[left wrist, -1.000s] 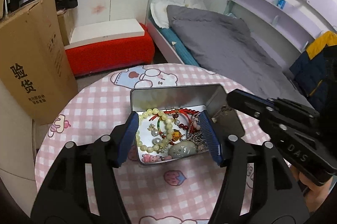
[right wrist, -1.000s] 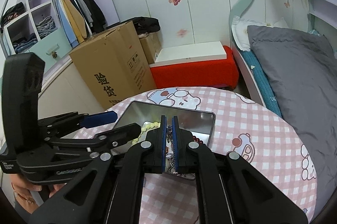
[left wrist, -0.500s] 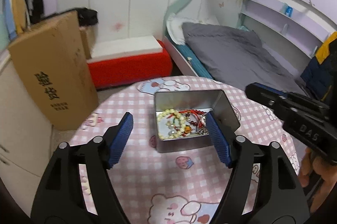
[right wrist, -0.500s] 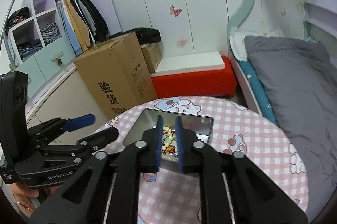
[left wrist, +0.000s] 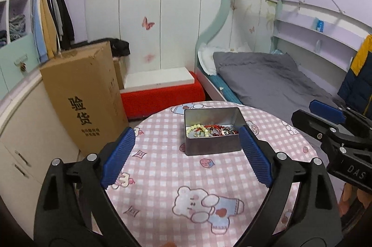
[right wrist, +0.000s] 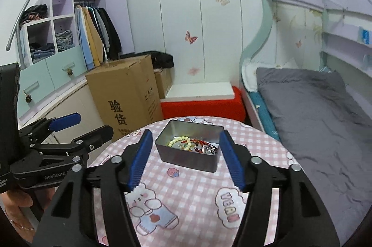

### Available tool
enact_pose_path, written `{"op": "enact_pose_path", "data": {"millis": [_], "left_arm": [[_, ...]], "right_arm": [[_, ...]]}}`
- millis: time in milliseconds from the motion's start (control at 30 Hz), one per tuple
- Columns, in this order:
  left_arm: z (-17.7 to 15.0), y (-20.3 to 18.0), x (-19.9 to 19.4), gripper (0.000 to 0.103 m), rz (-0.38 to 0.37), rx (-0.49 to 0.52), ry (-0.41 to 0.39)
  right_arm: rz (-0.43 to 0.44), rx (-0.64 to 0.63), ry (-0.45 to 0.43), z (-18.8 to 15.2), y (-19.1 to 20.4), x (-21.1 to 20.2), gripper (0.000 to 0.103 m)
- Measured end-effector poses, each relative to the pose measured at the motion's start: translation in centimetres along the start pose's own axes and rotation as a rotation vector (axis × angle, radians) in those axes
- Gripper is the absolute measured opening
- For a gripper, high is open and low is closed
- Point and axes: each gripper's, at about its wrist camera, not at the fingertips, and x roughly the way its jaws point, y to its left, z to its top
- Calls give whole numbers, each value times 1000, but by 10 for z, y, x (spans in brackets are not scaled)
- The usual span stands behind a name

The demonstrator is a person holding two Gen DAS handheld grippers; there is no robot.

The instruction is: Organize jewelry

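Observation:
A grey metal tin (left wrist: 212, 146) stands on the round table (left wrist: 162, 177) with a pink checked cloth. It holds a heap of jewelry (left wrist: 212, 129): pale bead bracelets, red beads and silver pieces. The tin also shows in the right wrist view (right wrist: 188, 157), with the jewelry (right wrist: 193, 144) inside. My left gripper (left wrist: 186, 155) is open and empty, held back from the tin above the table. My right gripper (right wrist: 186, 159) is open and empty, also back from the tin. The right gripper shows at the right edge of the left wrist view (left wrist: 334, 128).
A tall cardboard box (left wrist: 86, 98) stands left of the table. A red bench (left wrist: 160, 96) with a white top is behind it. A bed with grey bedding (left wrist: 267, 82) is to the right. A wardrobe with hanging clothes (right wrist: 93, 35) is at the far left.
Both grippers have pulled back and up from the tin. The right gripper, shut over the jewelry a second ago, has opened wide and holds nothing. The jewelry stays in the tin.

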Motion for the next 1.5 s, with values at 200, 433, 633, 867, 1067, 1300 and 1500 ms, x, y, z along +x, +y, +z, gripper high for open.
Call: {"op": "enact_pose_path", "data": {"millis": [200, 433, 633, 867, 1067, 1300, 1500], "left_arm": [[-16, -7, -50, 92, -7, -6, -67], [-31, -16, -105, 95, 40, 21, -149], [-41, -16, -146, 95, 51, 1, -221], [-48, -19, -177, 95, 66, 5, -288], [-54, -25, -193, 95, 83, 16, -329], [-55, -28, -203, 95, 86, 15, -351], [-55, -30, -206, 95, 92, 17, -370]], "right_arm": [[-51, -25, -74, -12, 17, -43, 77], [-59, -27, -154, -22, 34, -90, 86], [-54, -50, -203, -32, 47, -125, 90], [-74, -79, -252, -39, 59, -152, 93], [-101, -104, -286, -44, 65, -167, 94], [-126, -116, -315, -49, 65, -178, 94], [-130, -118, -321, -50, 66, -181, 94]]}}
